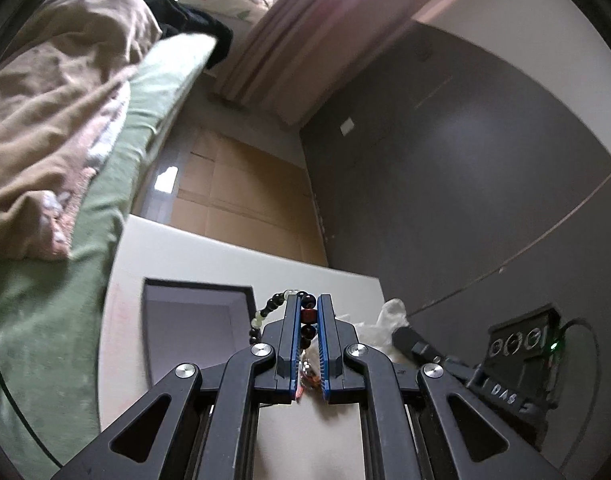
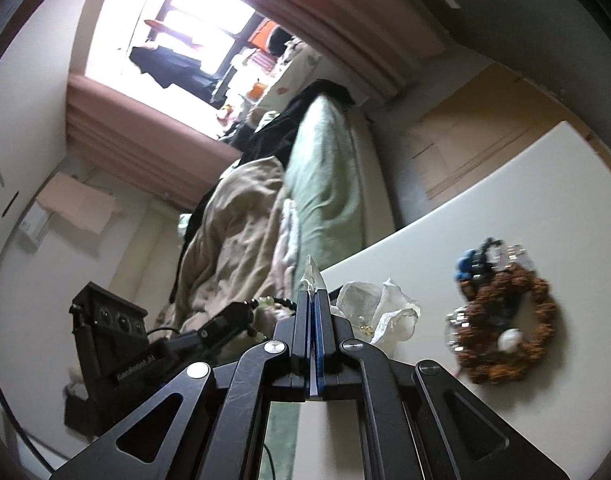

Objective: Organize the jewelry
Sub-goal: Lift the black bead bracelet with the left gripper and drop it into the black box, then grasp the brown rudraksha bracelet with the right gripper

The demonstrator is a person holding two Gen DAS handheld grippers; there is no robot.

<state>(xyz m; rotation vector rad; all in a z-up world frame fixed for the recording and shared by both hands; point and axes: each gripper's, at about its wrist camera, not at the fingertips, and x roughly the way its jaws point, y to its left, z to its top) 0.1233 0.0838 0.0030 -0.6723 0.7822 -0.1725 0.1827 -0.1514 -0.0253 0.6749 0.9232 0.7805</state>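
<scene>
Bead bracelet (image 1: 305,322) clamped betw left tool (image 1: 309,304) tips, above box (image 1: 193,320).

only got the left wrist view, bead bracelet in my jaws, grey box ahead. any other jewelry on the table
Observer: Yes, a brown bead bracelet lies on the white table, right of the crumpled bag.
Operator: just that one
Observer: No, blue beads and clear crystal pieces lie at its far edge.
Operator: and my other hand
Observer: The right hand-held gripper is shut on a scrap of clear plastic.
</scene>
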